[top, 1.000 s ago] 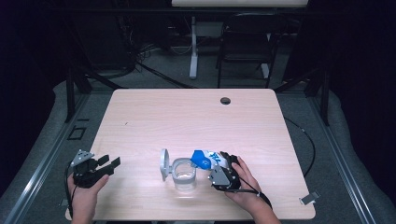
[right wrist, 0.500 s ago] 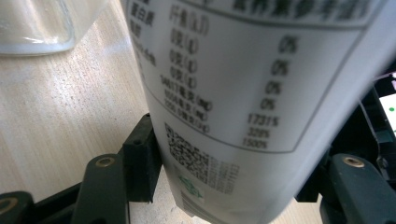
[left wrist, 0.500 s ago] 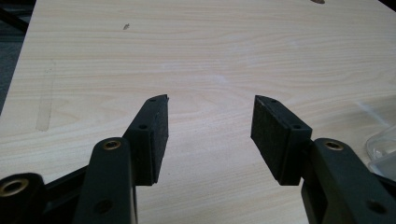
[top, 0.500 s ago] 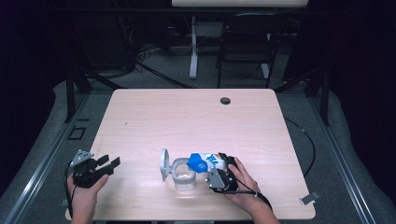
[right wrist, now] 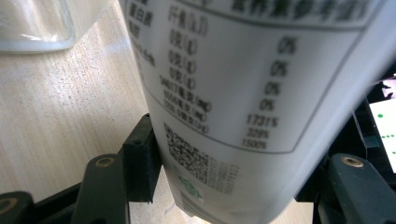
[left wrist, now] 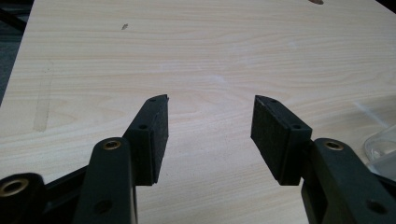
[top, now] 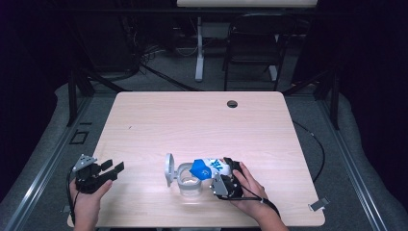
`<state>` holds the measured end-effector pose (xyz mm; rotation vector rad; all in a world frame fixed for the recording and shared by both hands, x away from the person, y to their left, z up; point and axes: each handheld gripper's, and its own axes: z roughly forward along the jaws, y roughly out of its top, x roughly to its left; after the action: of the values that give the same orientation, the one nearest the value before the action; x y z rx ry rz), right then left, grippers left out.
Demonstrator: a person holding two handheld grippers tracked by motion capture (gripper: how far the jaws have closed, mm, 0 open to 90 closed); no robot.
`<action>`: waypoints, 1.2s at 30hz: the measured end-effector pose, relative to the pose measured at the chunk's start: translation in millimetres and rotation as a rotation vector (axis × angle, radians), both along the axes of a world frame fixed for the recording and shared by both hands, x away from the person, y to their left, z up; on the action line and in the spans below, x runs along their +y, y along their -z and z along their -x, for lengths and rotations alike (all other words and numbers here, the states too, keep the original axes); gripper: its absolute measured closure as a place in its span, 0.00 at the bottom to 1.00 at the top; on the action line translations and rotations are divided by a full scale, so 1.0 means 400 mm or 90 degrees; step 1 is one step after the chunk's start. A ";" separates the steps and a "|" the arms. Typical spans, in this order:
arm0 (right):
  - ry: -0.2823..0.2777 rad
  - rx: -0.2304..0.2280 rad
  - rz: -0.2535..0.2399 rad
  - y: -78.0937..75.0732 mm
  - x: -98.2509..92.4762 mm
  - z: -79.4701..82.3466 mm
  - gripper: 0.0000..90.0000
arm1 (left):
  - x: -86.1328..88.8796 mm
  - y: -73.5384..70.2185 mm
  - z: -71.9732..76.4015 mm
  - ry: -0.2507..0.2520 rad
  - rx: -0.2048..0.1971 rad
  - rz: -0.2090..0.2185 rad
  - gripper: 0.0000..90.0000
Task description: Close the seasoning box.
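Gripping a white packet (top: 215,166) with a blue top, my right gripper (top: 226,179) sits near the front edge of the tabletop (top: 192,120), right of centre. The packet is tilted, its blue end over the mouth of a clear glass jar (top: 188,179) just to its left. A round hinged lid (top: 169,169) stands open on the jar's left side.

From the right gripper view, the packet (right wrist: 243,93) fills the gap between the black jaws, and both pads press on its sides. Its surface is smooth and glossy, printed with a nutrition table and a square code. A rounded corner of the clear jar (right wrist: 42,25) shows at upper left, resting on pale wood grain. The high view gives none of that print; it gives the blue top and the lid instead.

My left gripper (top: 103,172) is held at the near left corner, well apart from the jar. In the left gripper view its jaws (left wrist: 210,135) stand wide open over bare laminate, the matte foam-like pads facing each other with nothing between them.
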<state>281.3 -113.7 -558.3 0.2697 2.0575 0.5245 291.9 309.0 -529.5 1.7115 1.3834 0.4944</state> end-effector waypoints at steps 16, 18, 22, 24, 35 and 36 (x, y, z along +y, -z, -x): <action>-0.006 -0.005 0.045 -0.015 0.001 -0.002 0.44 | 0.005 -0.009 0.002 0.000 -0.008 0.007 0.52; -0.004 -0.003 0.054 -0.018 0.001 -0.001 0.44 | 0.004 -0.009 0.002 -0.001 -0.008 0.007 0.52; -0.013 -0.005 0.048 -0.017 0.002 -0.004 0.44 | 0.002 -0.009 0.001 0.002 -0.005 0.006 0.52; -0.011 -0.005 0.062 -0.021 0.002 -0.004 0.44 | 0.002 -0.008 0.000 0.001 -0.007 0.008 0.52; -0.021 -0.018 0.087 -0.028 0.002 -0.005 0.44 | 0.002 -0.006 0.000 0.002 -0.005 0.008 0.52; -0.020 -0.017 0.096 -0.030 0.002 -0.004 0.44 | 0.002 -0.007 0.000 0.001 -0.006 0.009 0.52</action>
<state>282.9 -112.7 -546.2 0.1405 2.0666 0.3885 291.9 310.0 -526.8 1.6982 1.3755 0.4897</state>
